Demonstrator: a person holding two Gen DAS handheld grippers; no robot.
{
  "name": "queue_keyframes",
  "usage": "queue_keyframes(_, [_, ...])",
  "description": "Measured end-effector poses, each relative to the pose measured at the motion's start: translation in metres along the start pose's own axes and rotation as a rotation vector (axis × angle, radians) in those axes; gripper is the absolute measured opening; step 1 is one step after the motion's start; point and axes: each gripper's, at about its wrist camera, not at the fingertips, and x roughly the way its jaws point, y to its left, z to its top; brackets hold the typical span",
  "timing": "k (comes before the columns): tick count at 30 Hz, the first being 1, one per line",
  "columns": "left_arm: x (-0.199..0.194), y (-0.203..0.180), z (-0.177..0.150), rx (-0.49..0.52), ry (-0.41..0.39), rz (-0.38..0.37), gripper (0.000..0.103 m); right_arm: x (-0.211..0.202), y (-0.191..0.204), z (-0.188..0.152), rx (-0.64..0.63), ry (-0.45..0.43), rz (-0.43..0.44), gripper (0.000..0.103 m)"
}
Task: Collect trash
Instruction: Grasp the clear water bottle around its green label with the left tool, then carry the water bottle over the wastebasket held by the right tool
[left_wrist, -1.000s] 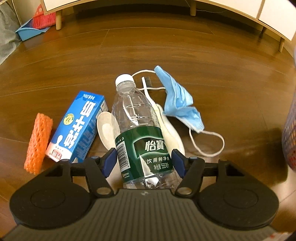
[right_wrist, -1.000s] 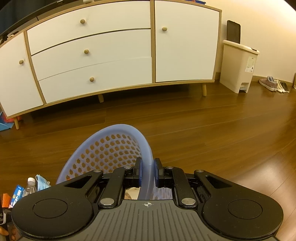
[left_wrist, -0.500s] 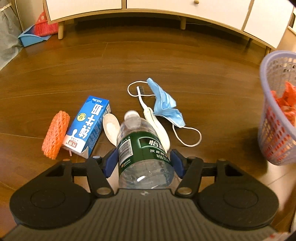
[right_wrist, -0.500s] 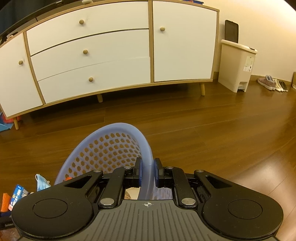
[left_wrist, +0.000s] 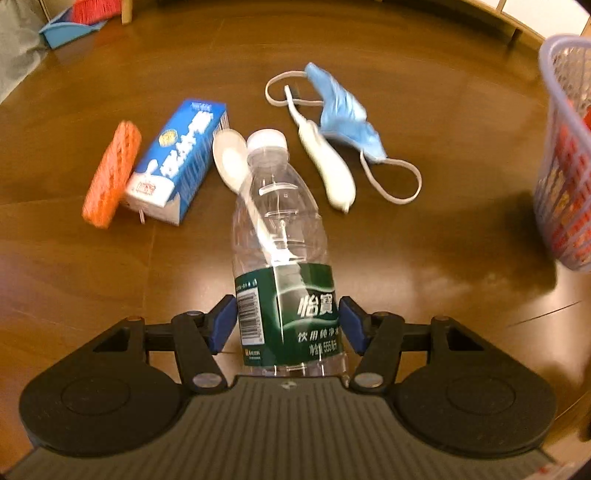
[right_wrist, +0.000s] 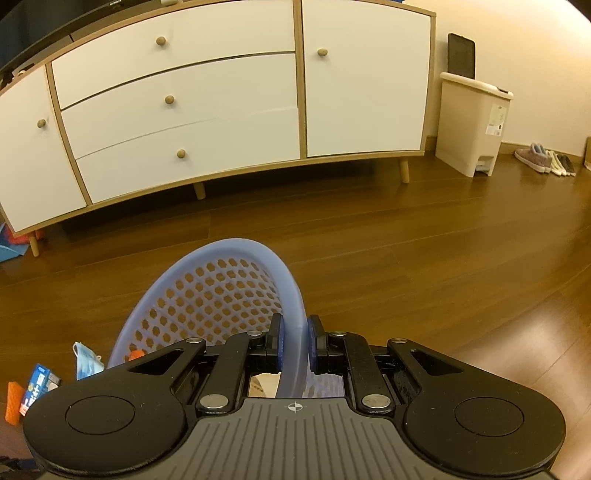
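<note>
Between the left claw (left_wrist: 287, 325) pads: a clear bottle (left_wrist: 282, 254), green label, white cap pointing away. Claw is partly open and clamped on the label section, pads touching both sides.

On the floor (left_wrist: 424, 258) ahead of the left claw, all loose:
- spoon (left_wrist: 229, 158), just behind the bottle neck, partly seen through it
- blue carton (left_wrist: 179, 160), ahead-left, beside the spoon
- orange mesh sleeve (left_wrist: 110, 175), left of the carton, touching or nearly so, can't tell
- white toothbrush (left_wrist: 325, 162), ahead-right
- blue mask (left_wrist: 347, 114), right of the toothbrush, one ear loop crossing its head

Basket (left_wrist: 565, 155) sits at the far right edge of the left view, orange/red items inside.

Right claw (right_wrist: 294, 345) is nearly closed, pinching the basket (right_wrist: 229, 291) rim. The rim runs between the pads.

Right view only: white dresser (right_wrist: 184, 107), lidded bin (right_wrist: 474, 123), shoes (right_wrist: 545, 158) by the wall. The mask (right_wrist: 85, 360), carton (right_wrist: 37, 384) and sleeve (right_wrist: 12, 400) show small at lower left, and the bottle is not visible there.

Left view only: blue dustpan (left_wrist: 70, 26), top left.
</note>
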Motion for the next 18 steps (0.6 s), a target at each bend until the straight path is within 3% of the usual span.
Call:
queue_keyframes(9, [0.008, -0.005, 0.005, 0.009, 0.014, -0.015, 0.057, 0.001, 0.001, -0.001, -0.012, 0.001, -0.003, 0.009])
queue_keyframes(18, [-0.039, -0.010, 0.014, 0.059, -0.084, -0.078, 0.056, 0.001, 0.003, -0.002, -0.002, -0.002, 0.001, 0.009])
